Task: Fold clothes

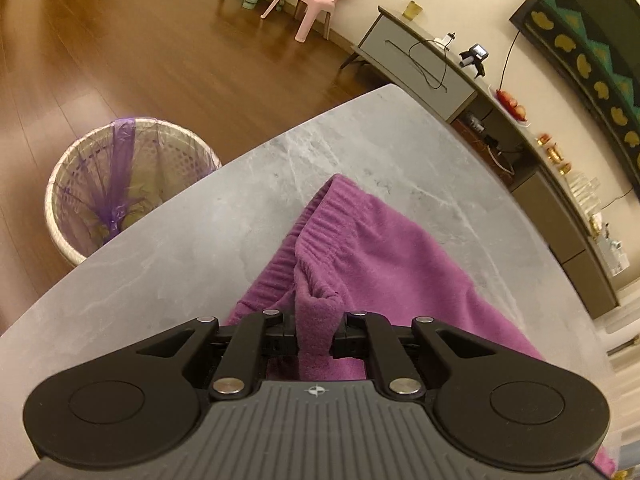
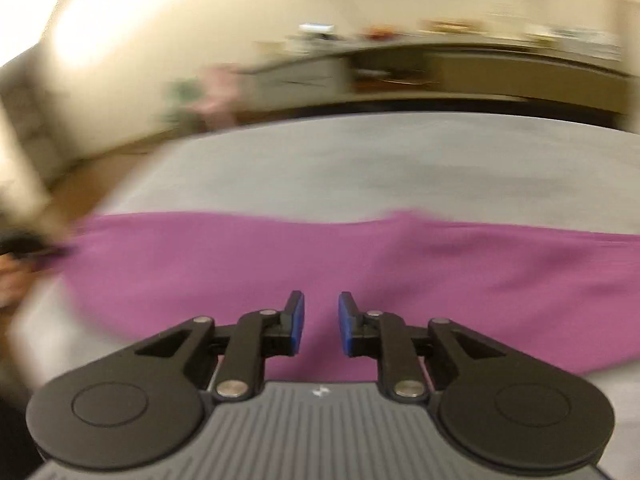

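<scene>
Left gripper (image 1: 316,334) is clenched on a fold of the purple fleece garment (image 1: 372,248) near its ribbed waistband, cloth trailing across the grey marble-look tabletop (image 1: 180,236). Right gripper (image 2: 321,322) hangs parted, blue pads (image 2: 297,320) bare, above the garment's near edge. Bare table beyond; a lined wicker wastebasket (image 1: 120,184) sits past the left edge.

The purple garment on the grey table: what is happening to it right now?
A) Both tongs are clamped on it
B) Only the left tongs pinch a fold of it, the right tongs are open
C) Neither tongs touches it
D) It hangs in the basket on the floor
B: the left tongs pinch a fold of the purple garment near its ribbed waistband, while the right tongs are open above it, nothing between their blue pads.
</scene>
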Available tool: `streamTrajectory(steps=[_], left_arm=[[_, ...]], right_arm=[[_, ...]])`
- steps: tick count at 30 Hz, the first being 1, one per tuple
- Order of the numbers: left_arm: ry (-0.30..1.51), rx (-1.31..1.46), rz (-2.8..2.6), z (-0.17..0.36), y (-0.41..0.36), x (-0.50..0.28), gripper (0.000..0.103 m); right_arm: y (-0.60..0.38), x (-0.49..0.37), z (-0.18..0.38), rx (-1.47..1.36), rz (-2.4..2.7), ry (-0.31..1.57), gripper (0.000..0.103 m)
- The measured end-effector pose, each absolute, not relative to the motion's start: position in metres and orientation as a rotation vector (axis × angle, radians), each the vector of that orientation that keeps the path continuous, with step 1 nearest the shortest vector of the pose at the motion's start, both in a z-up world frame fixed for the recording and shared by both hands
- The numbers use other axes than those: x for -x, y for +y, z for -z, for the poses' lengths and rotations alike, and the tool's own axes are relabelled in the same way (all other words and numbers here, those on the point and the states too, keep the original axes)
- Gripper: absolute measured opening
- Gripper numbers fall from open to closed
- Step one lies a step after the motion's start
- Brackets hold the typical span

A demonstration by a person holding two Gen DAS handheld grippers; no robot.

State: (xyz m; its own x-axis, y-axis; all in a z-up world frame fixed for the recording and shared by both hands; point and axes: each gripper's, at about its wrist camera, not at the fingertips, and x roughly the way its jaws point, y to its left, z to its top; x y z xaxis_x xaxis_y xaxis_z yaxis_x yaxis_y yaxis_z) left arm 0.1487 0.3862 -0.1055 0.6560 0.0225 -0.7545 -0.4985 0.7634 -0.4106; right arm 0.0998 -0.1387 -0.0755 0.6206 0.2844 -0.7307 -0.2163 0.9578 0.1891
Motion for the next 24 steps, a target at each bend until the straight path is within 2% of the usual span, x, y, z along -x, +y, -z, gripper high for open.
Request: streamTrajectory(steps=[7, 8, 10, 13, 15, 16, 17, 20, 24], left_arm=[[0.76, 0.593, -0.375, 0.108, 0.389, -0.157, 0.011], [0.755, 0.578, -0.386, 0.108, 0.388, -0.159, 0.011], [0.761, 0.528, -0.414, 0.105, 0.383, -0.164, 0.012], [0.773, 0.511, -0.421, 0.099, 0.378, -0.165, 0.014], [0.771, 0.5, -0.425, 0.093, 0.376, -0.164, 0.017], [0.736, 0.496, -0.427, 0.081, 0.377, -0.157, 0.018], [0.699, 0.487, -0.438, 0.07, 0.377, -0.149, 0.022], [0.569, 0.431, -0.509, 0.036, 0.372, -0.124, 0.023], [0.575, 0.421, -0.31, 0.036, 0.348, -0.134, 0.023]], right_arm=[[-0.234, -0.154, 0.116, 0.039, 0.137, 0.946, 0.02], [-0.243, -0.155, 0.121, 0.057, 0.157, 0.931, 0.022], [-0.265, -0.163, 0.125, 0.005, 0.212, 0.934, 0.033], [-0.293, -0.162, 0.129, -0.102, 0.193, 0.932, 0.037], [-0.307, -0.159, 0.128, -0.187, 0.157, 0.919, 0.035], [-0.314, -0.157, 0.127, -0.229, 0.139, 0.912, 0.029], [-0.324, -0.151, 0.116, -0.286, 0.136, 0.86, 0.03], [-0.341, -0.14, 0.089, -0.353, 0.136, 0.714, 0.03], [-0.336, -0.172, 0.122, -0.309, 0.168, 0.799, 0.03]])
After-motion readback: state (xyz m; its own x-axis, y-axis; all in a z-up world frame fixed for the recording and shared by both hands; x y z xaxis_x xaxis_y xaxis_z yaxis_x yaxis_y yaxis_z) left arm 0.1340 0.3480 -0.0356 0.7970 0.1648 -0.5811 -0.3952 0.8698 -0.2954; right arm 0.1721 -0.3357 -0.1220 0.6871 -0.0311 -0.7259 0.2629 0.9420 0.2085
